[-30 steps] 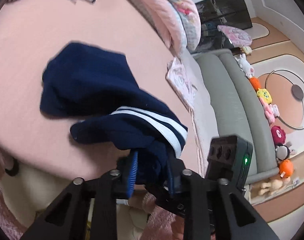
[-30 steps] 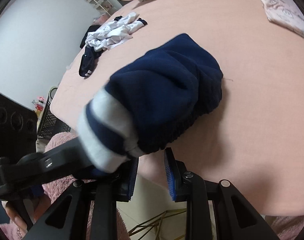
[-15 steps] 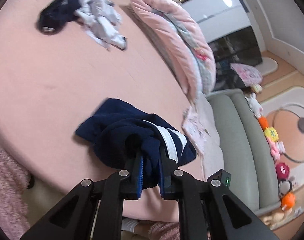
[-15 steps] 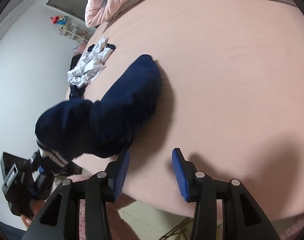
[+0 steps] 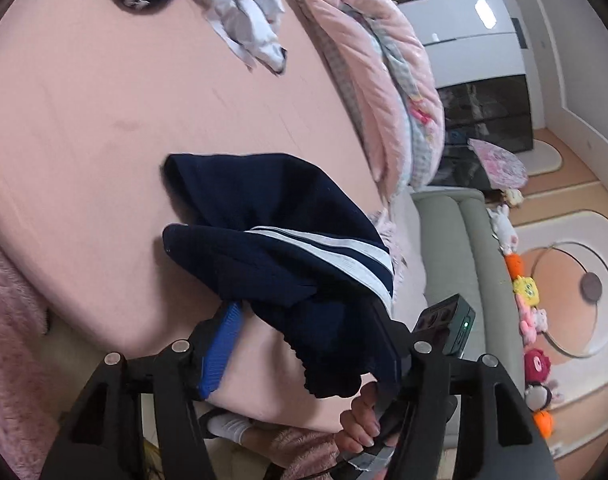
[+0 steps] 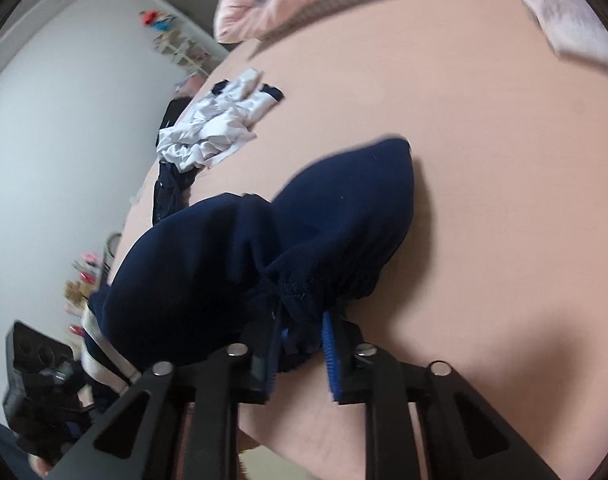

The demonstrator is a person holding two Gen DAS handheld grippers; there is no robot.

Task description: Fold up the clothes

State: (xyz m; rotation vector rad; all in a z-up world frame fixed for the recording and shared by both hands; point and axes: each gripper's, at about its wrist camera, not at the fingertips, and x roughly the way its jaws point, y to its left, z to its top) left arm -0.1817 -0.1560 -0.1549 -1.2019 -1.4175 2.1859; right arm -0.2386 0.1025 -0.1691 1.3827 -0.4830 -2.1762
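Since half a second ago, both tools have swapped roles: the left gripper [image 5: 304, 344], which pinched the dark cloth between nearly closed jaws, now stands with its jaws wide, the cloth draped loosely between and over them. The right gripper [image 6: 302, 344], which then hovered wide and empty over the sheet, now has its jaws narrow around a gathered, puckered hem.

Nearest the lenses, the navy garment [image 5: 280, 248] hangs at the bed's front edge, part lifted and part resting on the bed [image 5: 84, 120]. It looks like soft, matte knit, thick enough to hold rounded folds, with a white double stripe [image 5: 339, 250] along one edge and an elasticated or drawstring hem bunched in the right gripper's hold.

This reads as an early step, a handover: the garment is still a lump, not yet spread. Next, the left gripper probably needs a fresh hold on a far corner or the striped edge, so the two can pull the cloth flat on the sheet.

Beyond, the smooth salmon-pink sheet stretches away. Farther off lies a crumpled white and navy pile [image 5: 240, 12], thin and creased. A quilted pink duvet [image 5: 379, 80] is rolled along the bed's far side.
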